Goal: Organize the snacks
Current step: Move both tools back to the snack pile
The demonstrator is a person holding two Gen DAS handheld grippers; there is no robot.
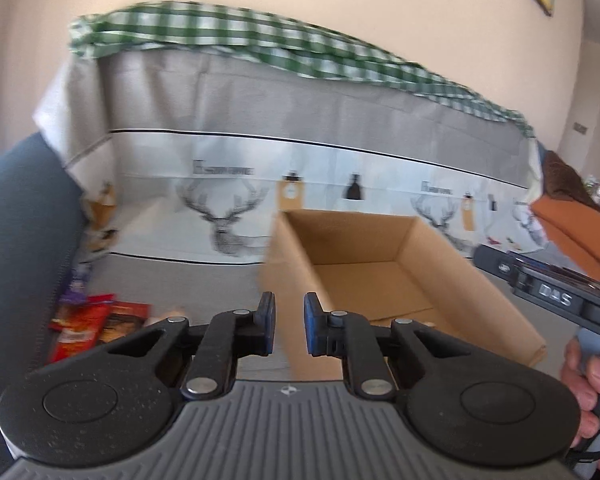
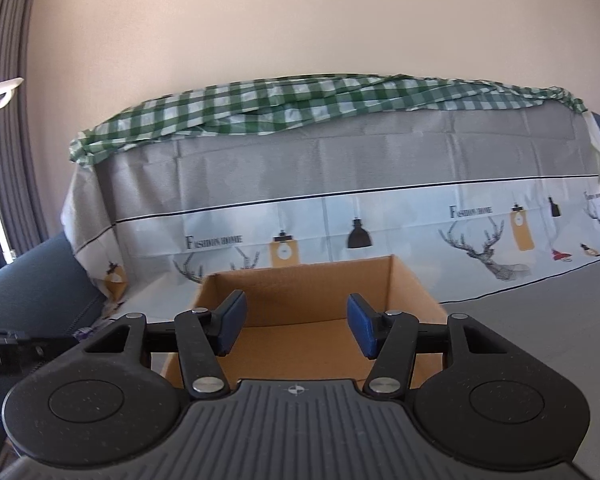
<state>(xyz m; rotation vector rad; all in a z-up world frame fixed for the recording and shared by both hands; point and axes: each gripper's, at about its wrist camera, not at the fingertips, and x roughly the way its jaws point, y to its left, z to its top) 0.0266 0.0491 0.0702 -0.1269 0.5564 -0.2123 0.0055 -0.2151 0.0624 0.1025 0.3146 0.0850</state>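
Observation:
An open brown cardboard box (image 1: 364,276) stands on the grey cloth, and nothing shows inside it. It also fills the middle of the right wrist view (image 2: 312,288). Several red and orange snack packets (image 1: 96,320) lie in a pile at the left, beside the box. My left gripper (image 1: 289,320) is open with a narrow gap and empty, just before the box's near left corner. My right gripper (image 2: 296,324) is open wide and empty, above the box's near edge. The right gripper's body (image 1: 552,292) shows at the right of the left wrist view.
A sofa back draped in grey deer-print cloth (image 2: 340,184) and a green checked cloth (image 2: 300,104) rises behind the box. A dark blue armrest (image 1: 24,216) stands at the left. An orange cushion (image 1: 572,232) lies at the right. The left gripper's body (image 2: 4,348) shows at the left edge.

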